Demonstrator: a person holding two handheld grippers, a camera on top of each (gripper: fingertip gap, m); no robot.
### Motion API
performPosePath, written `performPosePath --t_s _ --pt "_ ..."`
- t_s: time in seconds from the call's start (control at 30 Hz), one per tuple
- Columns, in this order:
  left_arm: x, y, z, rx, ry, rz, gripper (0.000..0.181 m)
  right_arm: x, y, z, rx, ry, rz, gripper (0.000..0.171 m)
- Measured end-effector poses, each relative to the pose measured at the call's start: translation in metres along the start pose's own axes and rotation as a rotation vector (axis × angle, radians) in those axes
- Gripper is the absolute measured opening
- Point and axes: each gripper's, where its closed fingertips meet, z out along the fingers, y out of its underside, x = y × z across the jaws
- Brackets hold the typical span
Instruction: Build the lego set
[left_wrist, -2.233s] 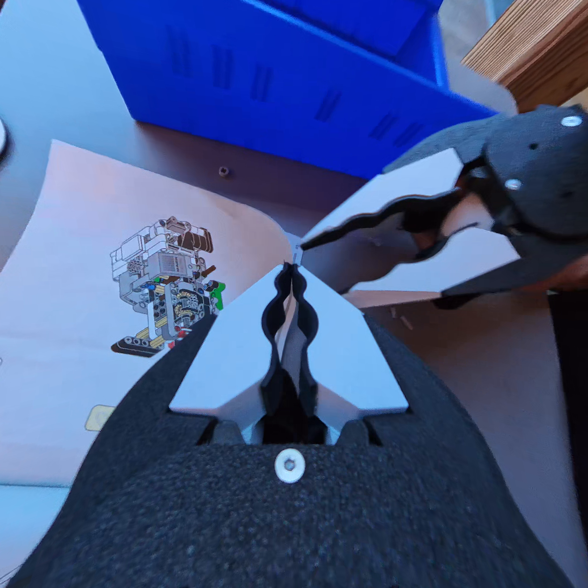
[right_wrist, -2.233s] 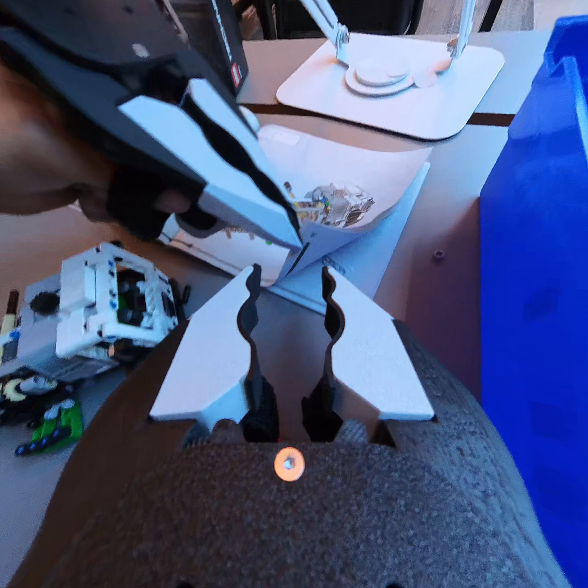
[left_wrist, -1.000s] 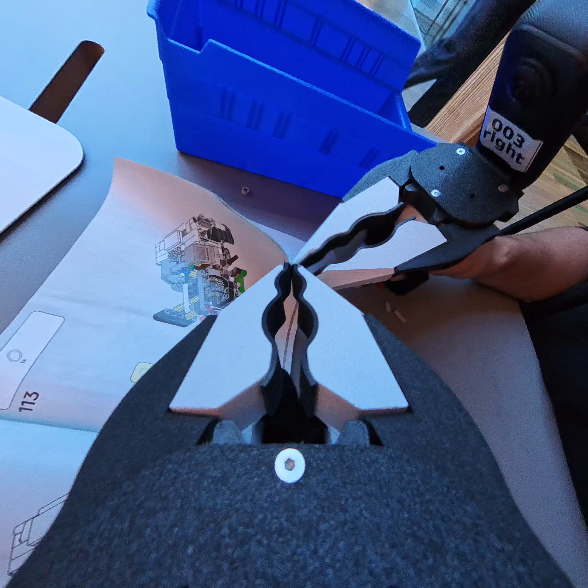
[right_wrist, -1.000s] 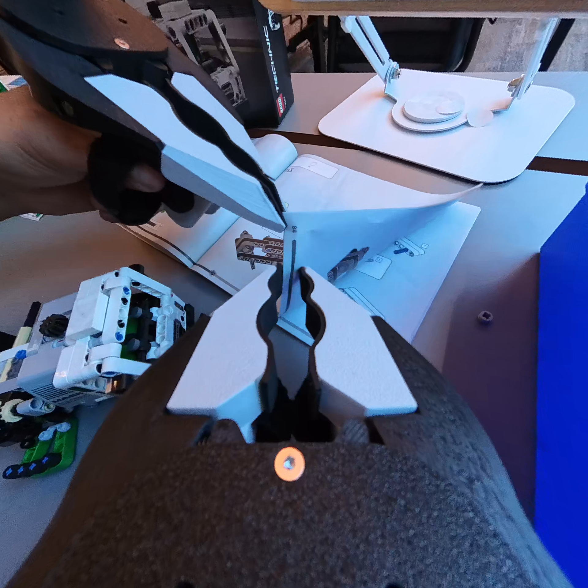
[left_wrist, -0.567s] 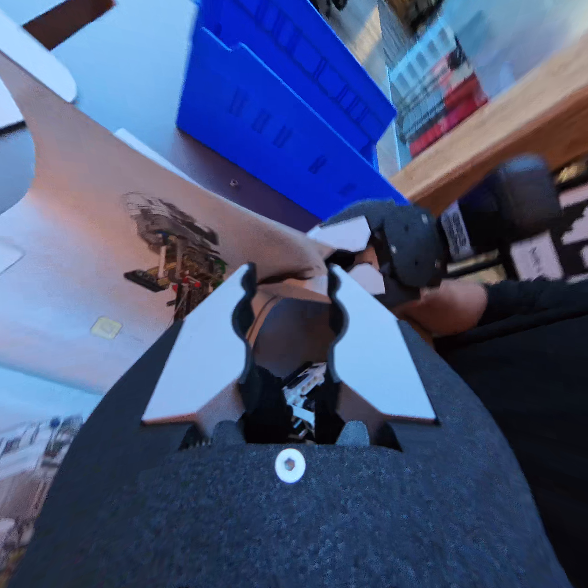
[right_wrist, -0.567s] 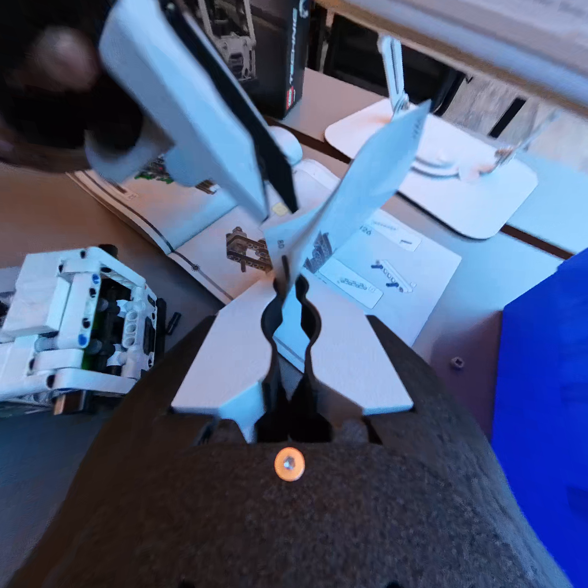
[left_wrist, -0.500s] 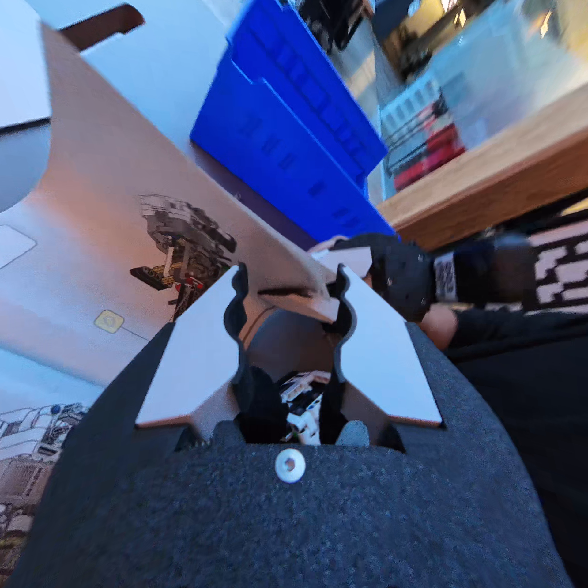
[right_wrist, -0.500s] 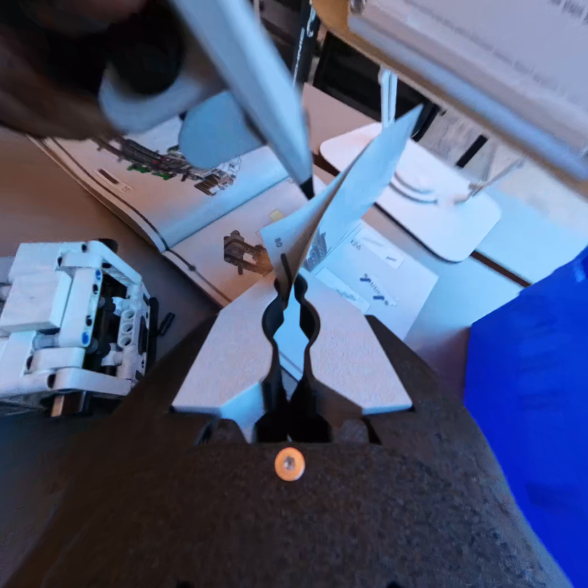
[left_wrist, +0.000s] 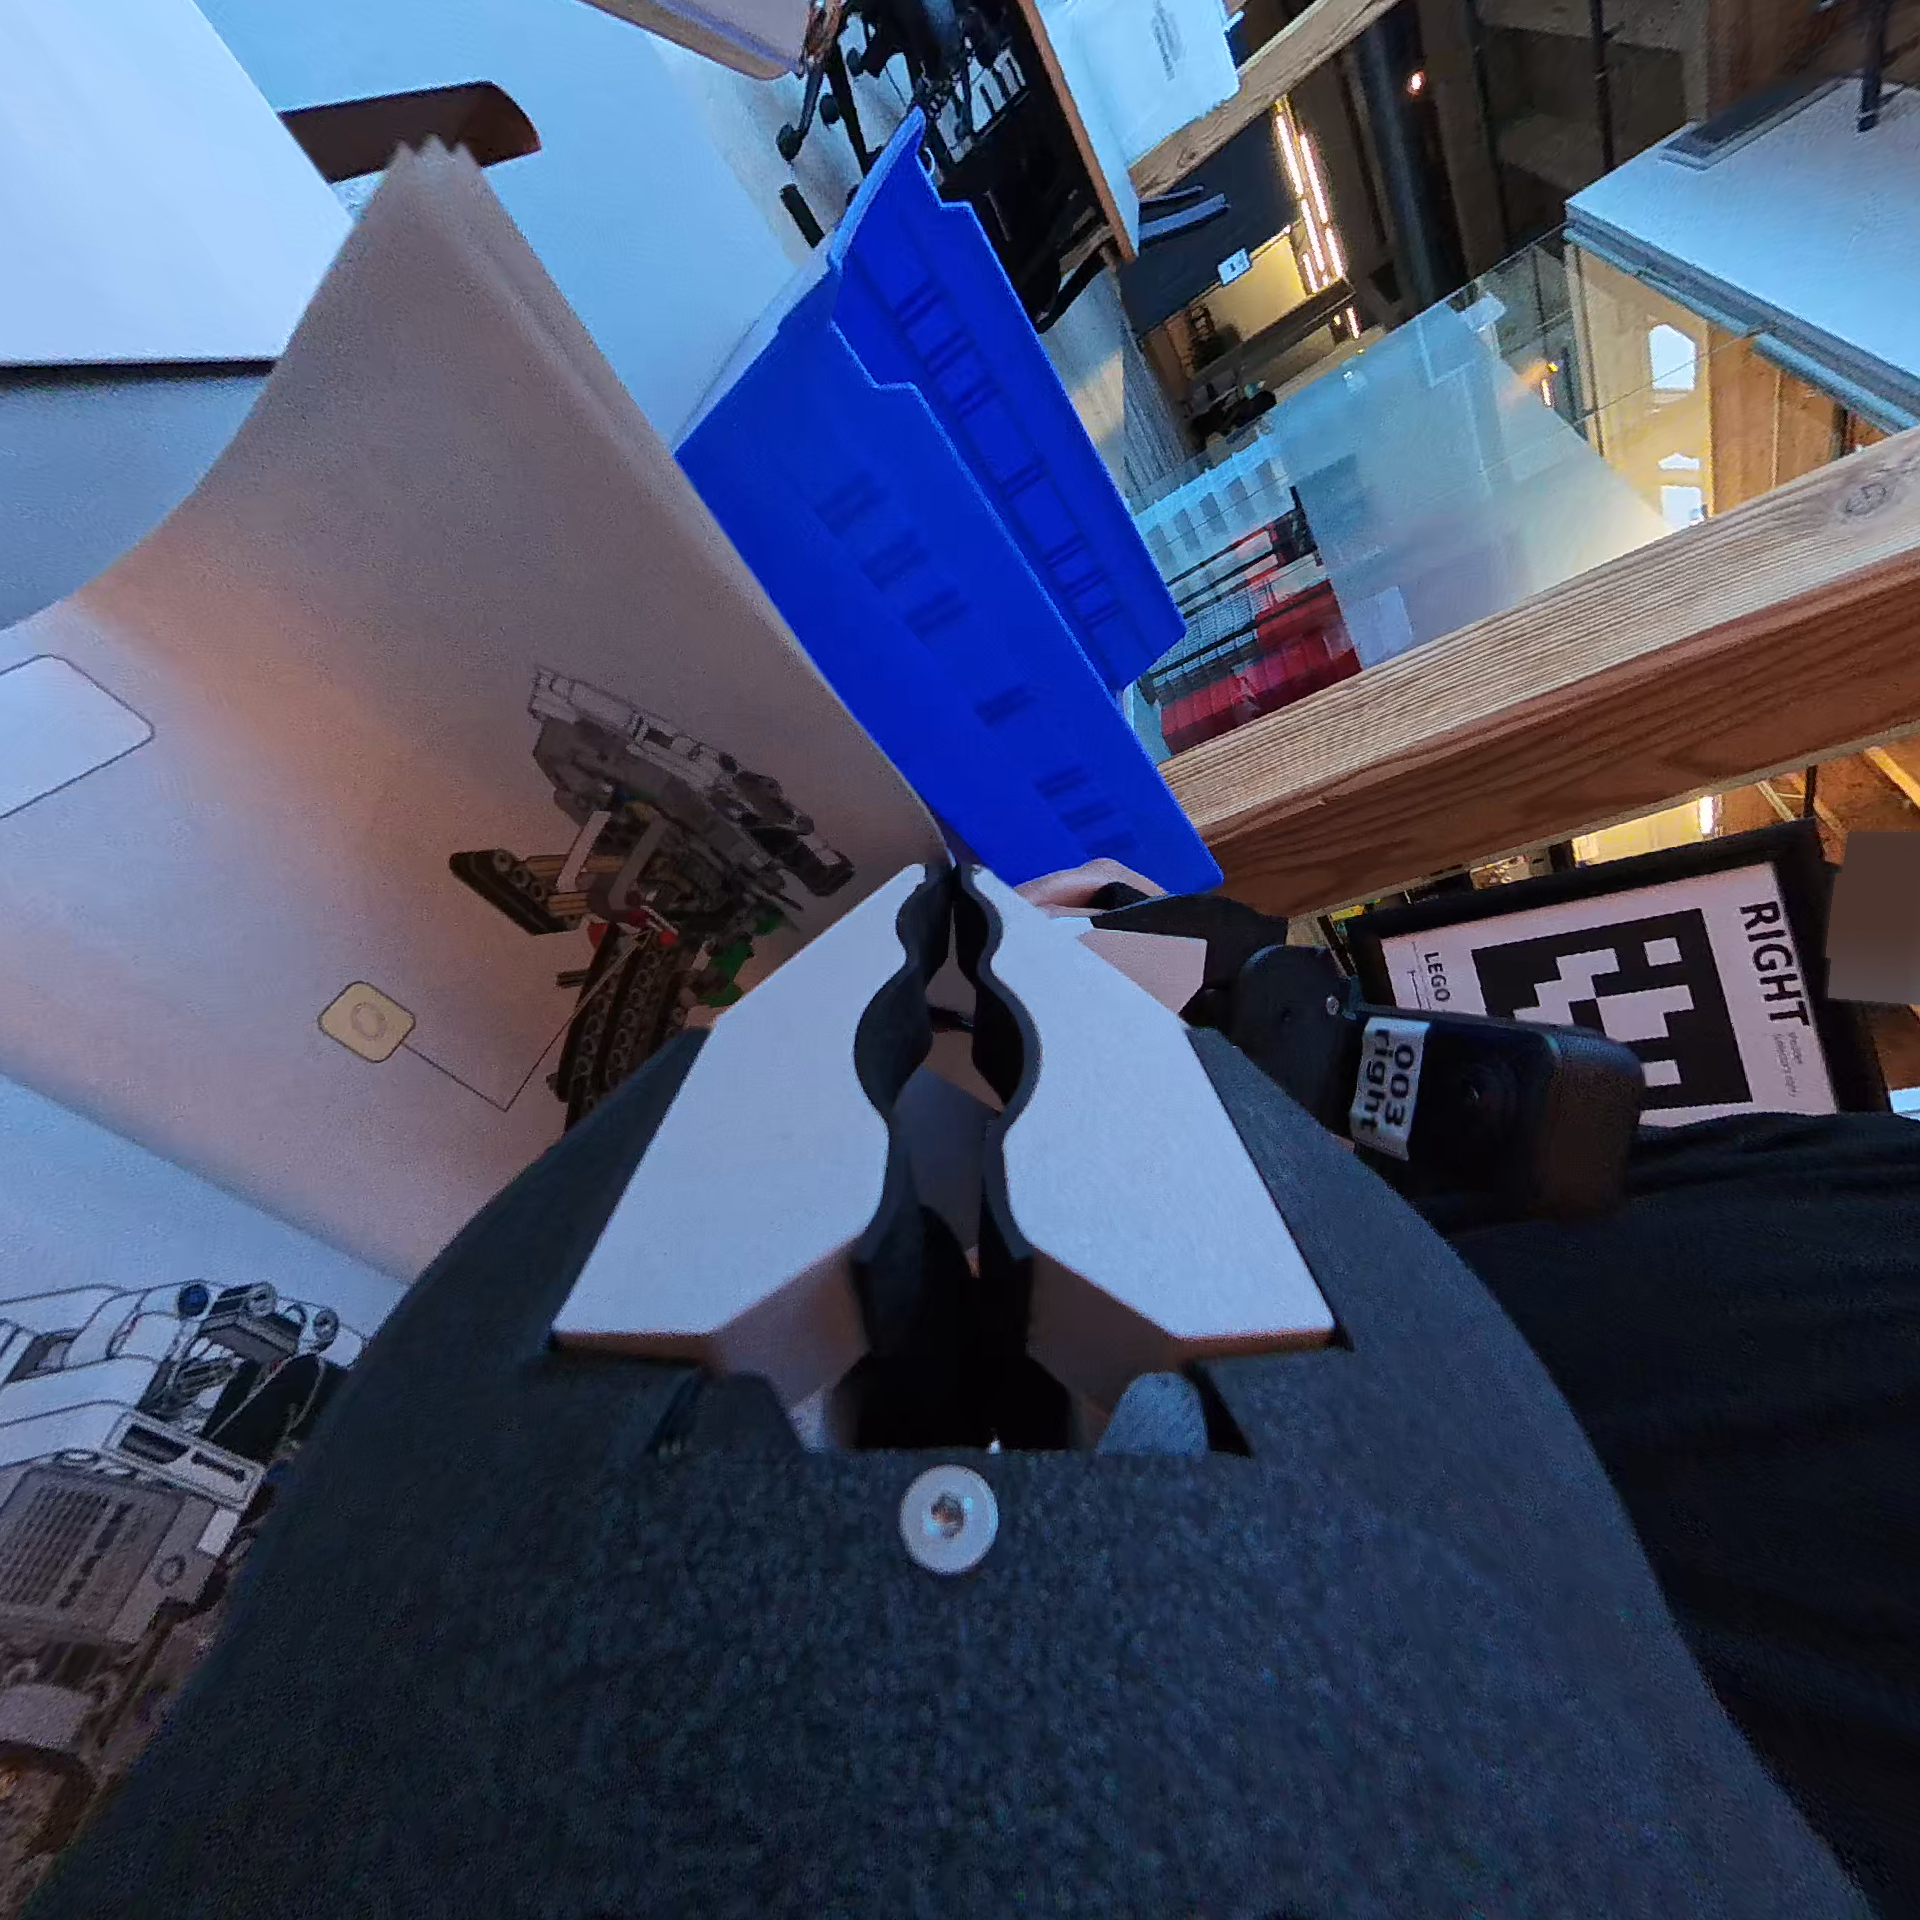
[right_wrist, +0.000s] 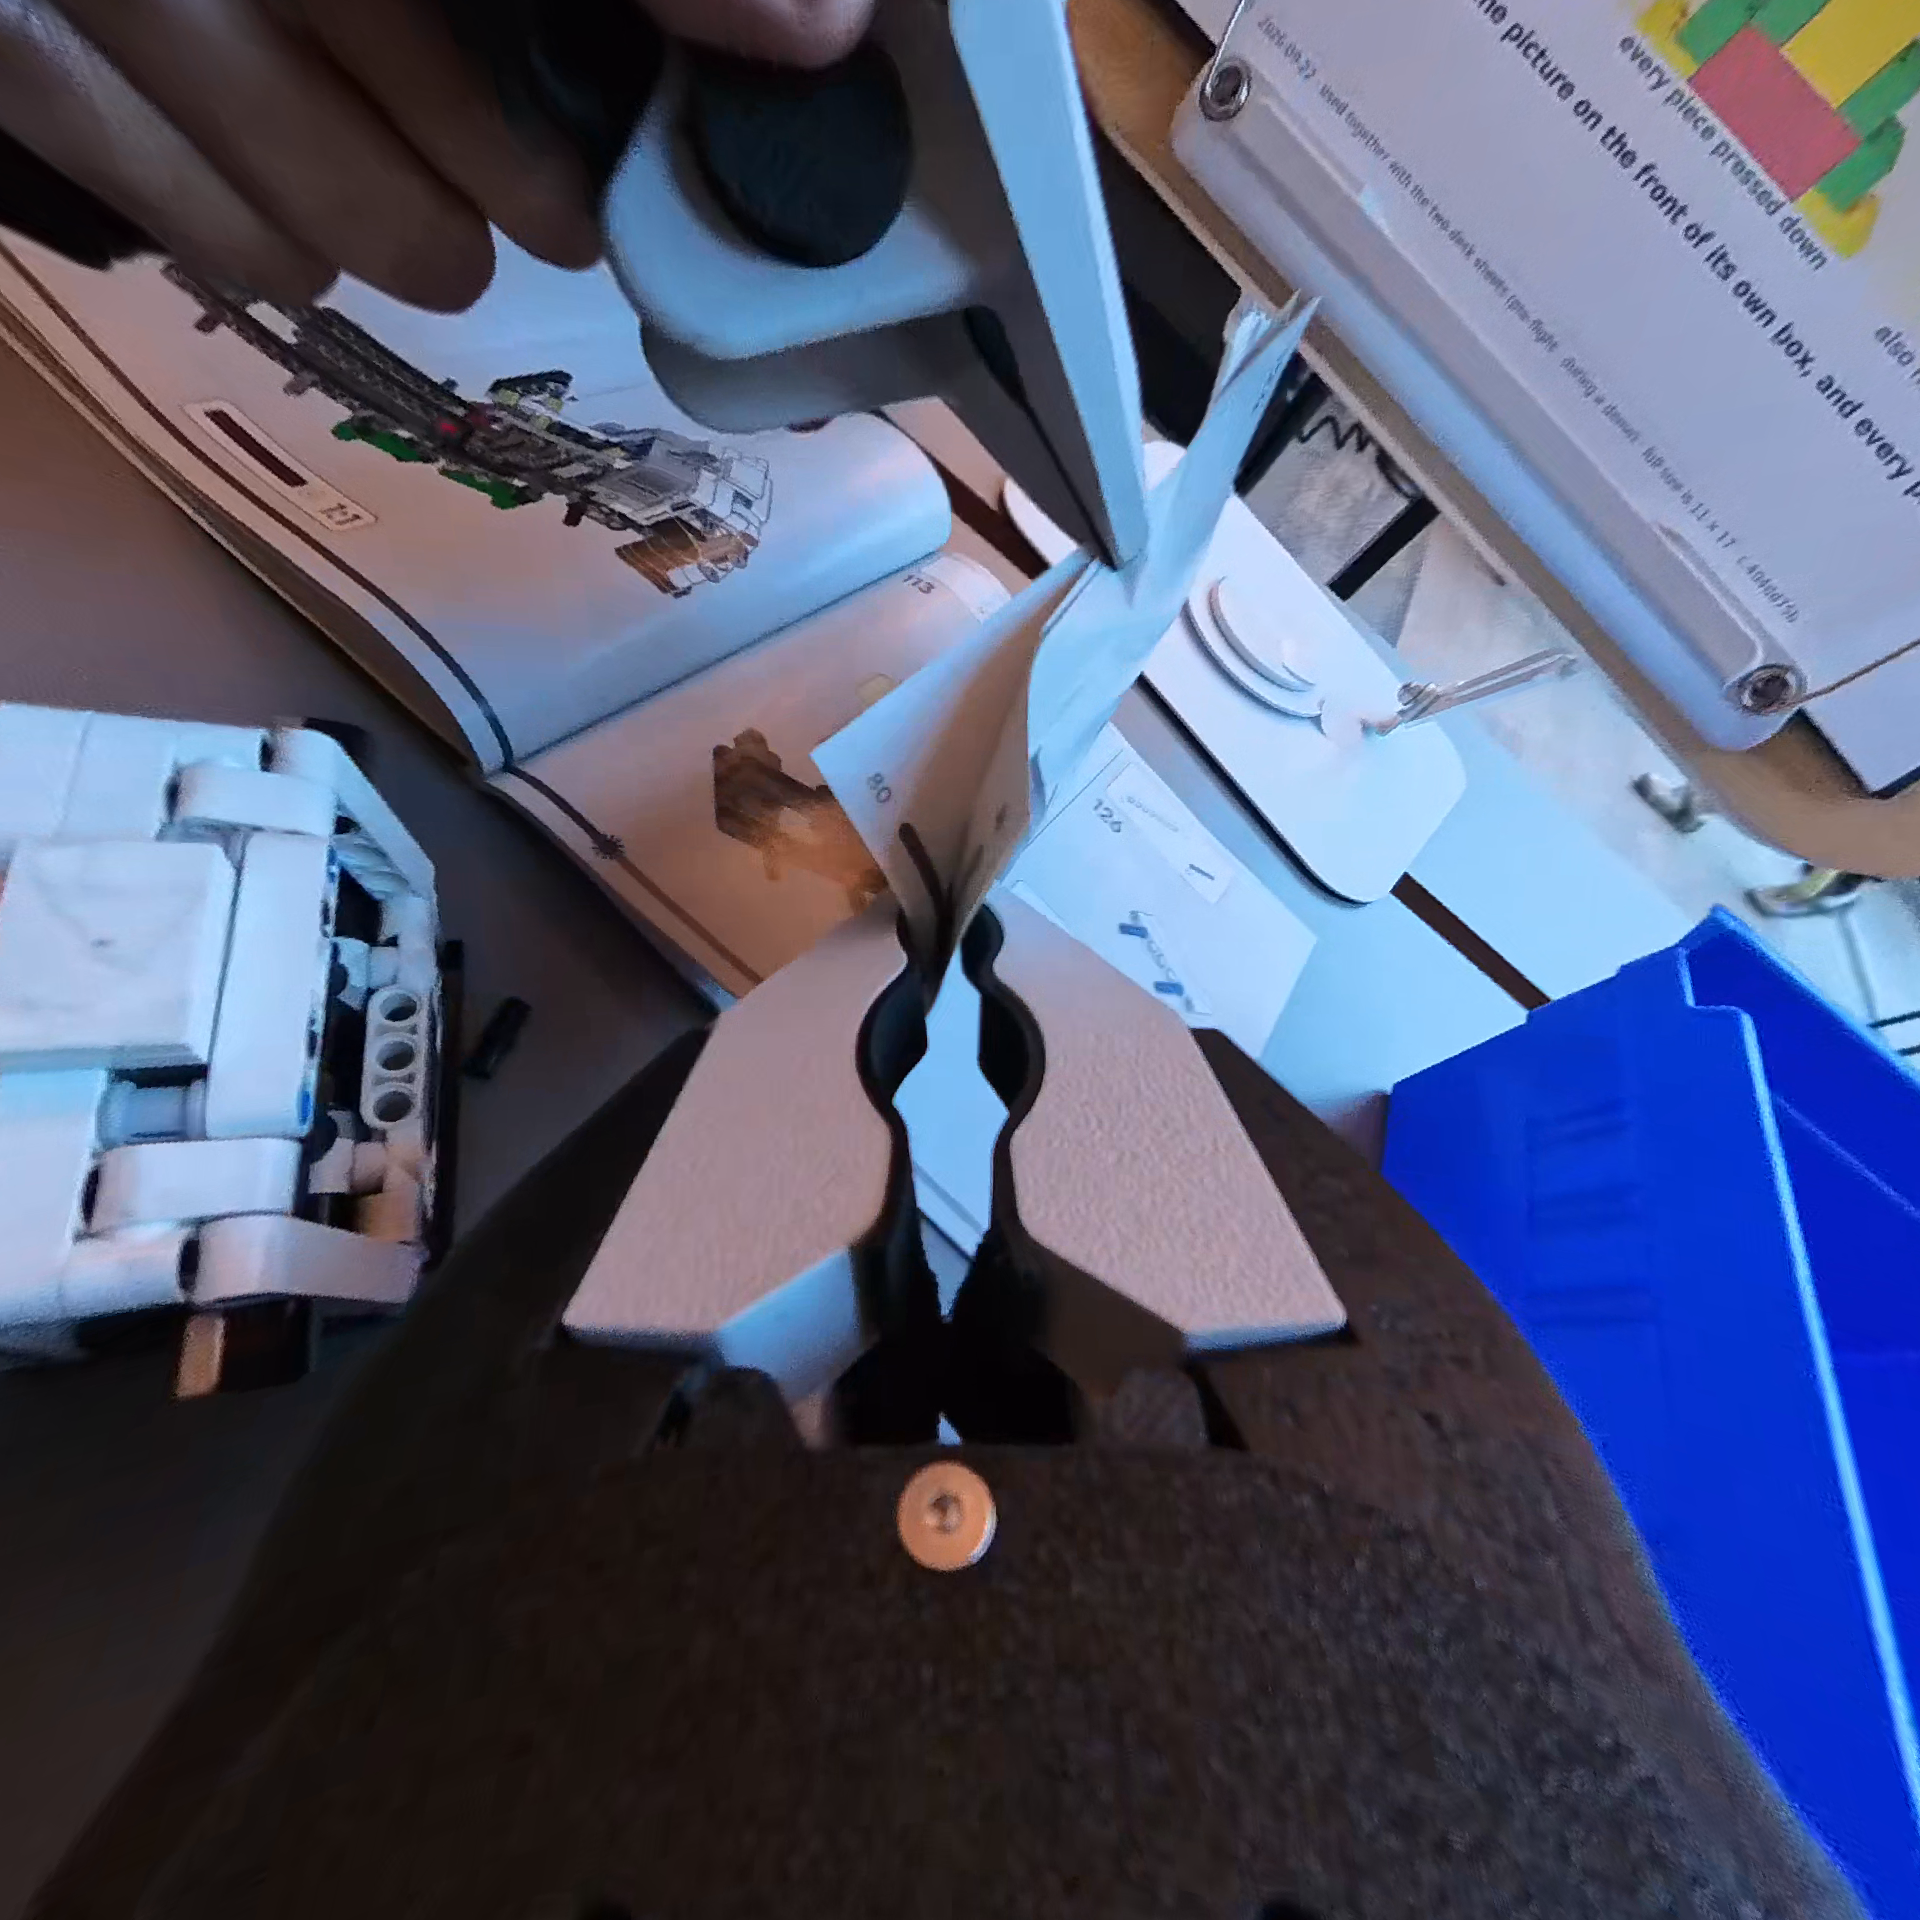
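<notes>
The instruction booklet (right_wrist: 540, 540) lies open on the table, with a sheaf of its pages (left_wrist: 436, 644) lifted and bent upward. My left gripper (left_wrist: 954, 883) is shut on the edge of the lifted pages; it also shows in the right wrist view (right_wrist: 1117, 556), pinching the paper from above. My right gripper (right_wrist: 940, 925) is shut on a lower corner of the pages (right_wrist: 935, 790). The partly built white lego model (right_wrist: 208, 1049) stands on the table to the left of my right gripper.
A blue bin (right_wrist: 1683, 1247) stands at the right; it also shows in the left wrist view (left_wrist: 935, 540), behind the lifted pages. A white flat stand base (right_wrist: 1320, 758) lies behind the booklet. A board with a printed sheet (right_wrist: 1558, 270) hangs above. A small dark part (right_wrist: 497, 1034) lies beside the model. About 6 centimeters separates my left fingertips from my right.
My right gripper shut on a page corner. My left gripper opened, moved up and shut again on the pages. Both have lifted the pages higher off the booklet.
</notes>
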Motion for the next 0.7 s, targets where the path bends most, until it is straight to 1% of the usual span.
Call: performPosePath --t_s 0.03,0.13,0.17,0.33,0.4,0.43,0.57,0.6,0.63,0.7 --pt "0.000 0.000 0.000 0.001 0.007 0.007 0.000 -0.002 0.000 0.000 0.001 -0.018 0.016 0.004" --pt "-0.001 -0.001 0.002 0.007 0.010 0.033 0.000 -0.011 0.000 -0.009 0.022 -0.097 0.081 0.023" --pt "0.000 -0.002 0.002 0.010 0.017 0.033 0.000 -0.014 -0.002 -0.015 0.038 -0.133 0.108 0.027" --pt "0.000 -0.001 0.005 -0.003 0.023 0.043 0.000 -0.016 -0.026 -0.046 0.171 -0.285 0.277 0.041" --pt "0.001 0.000 0.005 -0.010 0.024 0.049 0.000 -0.005 -0.036 -0.052 0.214 -0.273 0.310 0.039" --pt "0.002 0.000 0.006 -0.013 0.024 0.052 0.000 0.000 -0.038 -0.051 0.222 -0.262 0.323 0.035" --pt "0.006 0.000 0.009 -0.019 0.028 0.060 0.000 0.002 -0.031 -0.032 0.150 -0.262 0.302 0.023" --pt "0.006 -0.001 0.010 -0.016 0.029 0.060 0.000 0.003 -0.028 -0.028 0.132 -0.243 0.285 0.009" --pt "0.006 -0.001 0.010 -0.011 0.019 0.067 0.000 0.007 -0.027 -0.027 0.137 -0.214 0.282 0.000" --pt "0.005 -0.003 0.010 -0.002 -0.011 0.110 0.001 0.010 -0.027 -0.028 0.152 -0.204 0.310 0.000"
